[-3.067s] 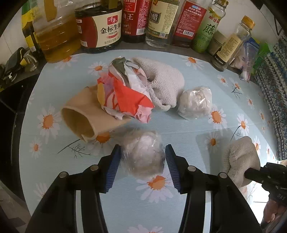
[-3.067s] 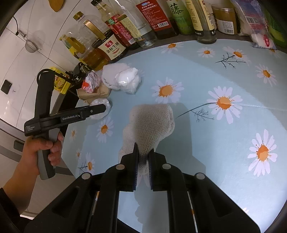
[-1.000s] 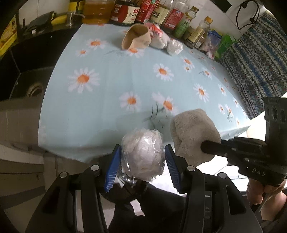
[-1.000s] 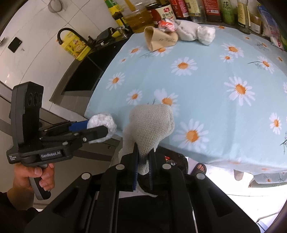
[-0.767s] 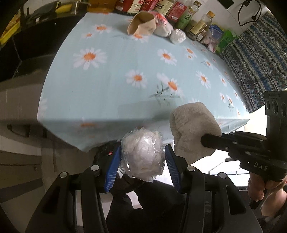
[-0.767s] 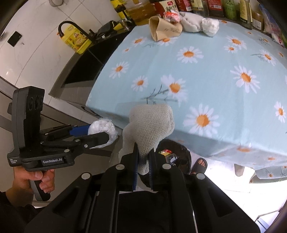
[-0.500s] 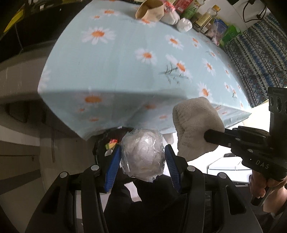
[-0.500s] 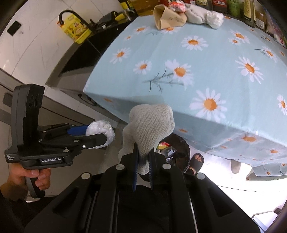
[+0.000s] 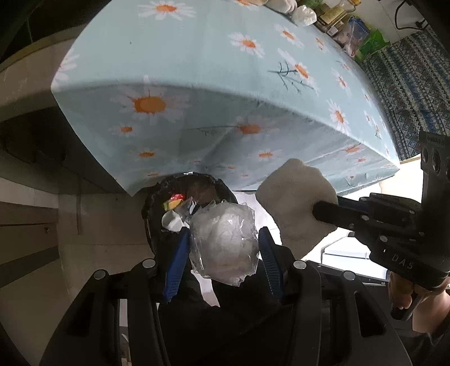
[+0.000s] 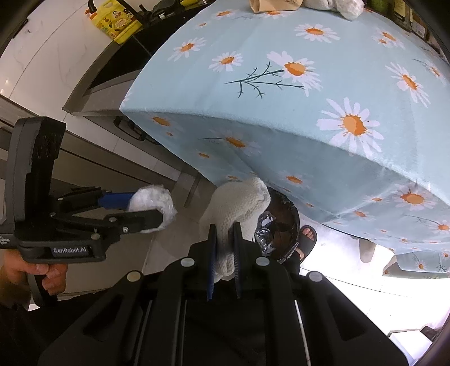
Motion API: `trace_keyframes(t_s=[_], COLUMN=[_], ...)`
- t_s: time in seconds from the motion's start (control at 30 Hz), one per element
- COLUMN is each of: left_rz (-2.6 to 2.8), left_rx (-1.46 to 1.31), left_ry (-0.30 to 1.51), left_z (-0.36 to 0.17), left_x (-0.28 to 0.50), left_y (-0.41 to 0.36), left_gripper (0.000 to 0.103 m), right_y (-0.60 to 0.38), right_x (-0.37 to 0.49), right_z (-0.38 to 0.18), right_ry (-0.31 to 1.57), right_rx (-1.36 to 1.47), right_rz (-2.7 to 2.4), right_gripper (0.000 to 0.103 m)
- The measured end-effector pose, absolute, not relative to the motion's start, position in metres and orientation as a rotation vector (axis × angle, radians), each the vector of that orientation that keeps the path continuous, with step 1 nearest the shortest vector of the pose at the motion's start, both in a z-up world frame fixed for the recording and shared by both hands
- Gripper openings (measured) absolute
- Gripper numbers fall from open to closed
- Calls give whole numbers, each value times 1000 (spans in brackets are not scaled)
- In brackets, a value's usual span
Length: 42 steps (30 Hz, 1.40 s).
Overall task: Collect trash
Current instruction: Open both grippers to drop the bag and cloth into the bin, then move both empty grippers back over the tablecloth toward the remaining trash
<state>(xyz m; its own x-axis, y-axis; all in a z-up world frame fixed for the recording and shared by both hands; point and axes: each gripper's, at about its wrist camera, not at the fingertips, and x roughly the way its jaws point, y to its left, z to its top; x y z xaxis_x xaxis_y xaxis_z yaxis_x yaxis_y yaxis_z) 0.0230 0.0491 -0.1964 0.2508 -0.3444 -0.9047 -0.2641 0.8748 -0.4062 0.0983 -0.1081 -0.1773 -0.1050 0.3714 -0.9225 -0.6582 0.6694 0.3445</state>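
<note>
— Views differ how?

— Left wrist view: left gripper (image 9: pixel 223 243) low center, blue pads clamped on a plastic-wrapped white wad (image 9: pixel 225 242). Bin (image 9: pixel 157 197) sits just beyond it, center frame, partly under the hanging edge of the daisy tablecloth (image 9: pixel 197 56). Right gripper (image 9: pixel 326 211) comes in from the right edge, pinching a cream knitted cloth (image 9: pixel 295 202). Right wrist view: same cloth (image 10: pixel 233 208) squeezed between nearly closed fingers of the right gripper (image 10: pixel 225 245), center frame; left gripper (image 10: pixel 146 208) with its wad (image 10: pixel 153 207) at mid left, hand (image 10: pixel 33 270) on the grip below. Only this view shows a sandalled foot (image 10: pixel 305 240) beside the bin (image 10: pixel 284 228), and a yellow bottle (image 10: pixel 119 24) at upper left.

— Bin contents?

— Black liner. Left view shows a white scrap (image 9: pixel 172 221), a red and yellow wrapper (image 9: pixel 175 201), and crumpled shiny film. Right view shows only shiny film near the rim; the cloth blocks the rest.

— Still on the table?

— Far edge, top of frame: a tan paper cup (image 10: pixel 270 7) on its side, another wad (image 10: pixel 348 8), pale cloth beside it. Bottles and packets (image 9: pixel 351 31) at upper right in the left view.

— Edges, room?

— Table edge overhangs part of the bin mouth. Wad is held over the near rim, cloth to its right, off the table. Tiled floor open at left of the bin; cabinet fronts further left.
</note>
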Motion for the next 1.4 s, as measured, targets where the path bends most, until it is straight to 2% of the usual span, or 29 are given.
trace_keyframes(t_s=[0.1,0.17,0.33,0.47,0.53,0.9,1.1,1.17,1.4], left_rz=[-59,-55,-55,-46,-39,-37,-40,-38,-32], left_rx=[-550,-562,-583,-590,-588,-582,-571,-567,-551], left_ry=[1353,1363,1392,1399,1397,1391,1384,1374,1343], left_z=[-199,-201,-207,-208,-207,-203,-197,-194,-179], left_x=[24,25,28,30,32,37,40,40,44], left_y=[47,47,48,49,49,50,48,48,50], left_gripper=[48,49,49,50,55,55,55,55,55], right_y=[-106,-105,-104,-104,-106,-112,-115,-116,-117], right_x=[100,102,109,115,118,123,125,125,128], right_z=[-179,-180,-178,-176,-175,-170,-165,-162,-146], right_ry=[1438,1446,1438,1433,1433,1420,1407,1399,1353], right_rx=[-258,-261,-254,-256,-255,-245,-238,-224,-203], right_rz=[890,888,893,887,882,871,870,871,887], right_gripper=[13,18,24,24,24,24,26,30,31])
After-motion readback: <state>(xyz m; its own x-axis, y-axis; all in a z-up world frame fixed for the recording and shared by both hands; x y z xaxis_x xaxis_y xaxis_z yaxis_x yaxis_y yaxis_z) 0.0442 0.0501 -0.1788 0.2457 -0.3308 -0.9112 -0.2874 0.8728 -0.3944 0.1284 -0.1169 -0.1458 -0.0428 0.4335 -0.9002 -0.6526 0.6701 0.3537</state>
